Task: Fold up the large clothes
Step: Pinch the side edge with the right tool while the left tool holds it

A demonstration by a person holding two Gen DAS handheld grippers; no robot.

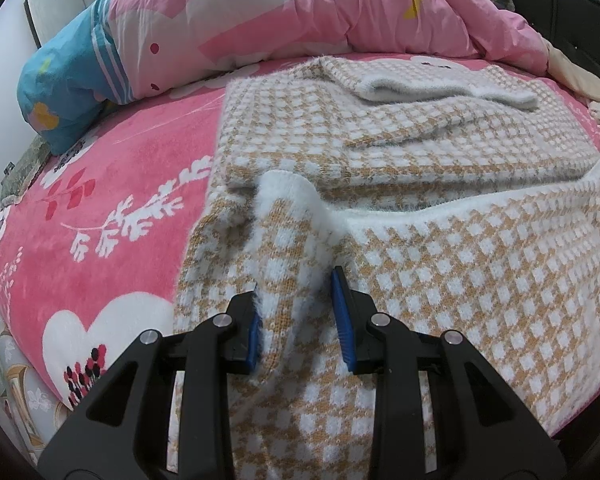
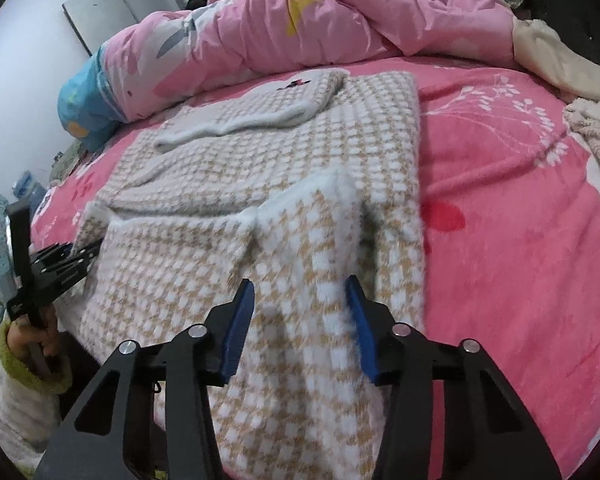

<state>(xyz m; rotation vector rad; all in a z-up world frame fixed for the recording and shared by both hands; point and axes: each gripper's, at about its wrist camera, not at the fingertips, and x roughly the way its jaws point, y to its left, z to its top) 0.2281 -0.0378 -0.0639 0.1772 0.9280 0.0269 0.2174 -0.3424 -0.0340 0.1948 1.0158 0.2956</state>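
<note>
A tan-and-white houndstooth knit sweater point(image 1: 440, 148) lies on the pink bed, its sleeves folded across its upper part. Its fuzzy white hem point(image 1: 288, 188) is lifted and folded over the lower part. My left gripper point(image 1: 298, 300) is open, with a ridge of hem fabric rising between its blue pads point(image 1: 342, 320). In the right wrist view the sweater point(image 2: 284, 152) spreads ahead. My right gripper point(image 2: 302, 300) is open, with a raised fold of hem point(image 2: 320, 200) between and beyond its fingers. The left gripper point(image 2: 76, 258) shows there at the sweater's left edge.
A pink floral blanket point(image 1: 112, 184) covers the bed. A bunched pink duvet point(image 1: 300, 8) and a blue pillow end point(image 1: 60, 76) lie at the back. Cream fleece cloth point(image 2: 560, 60) lies at the far right. The near bed edge drops off below the sweater.
</note>
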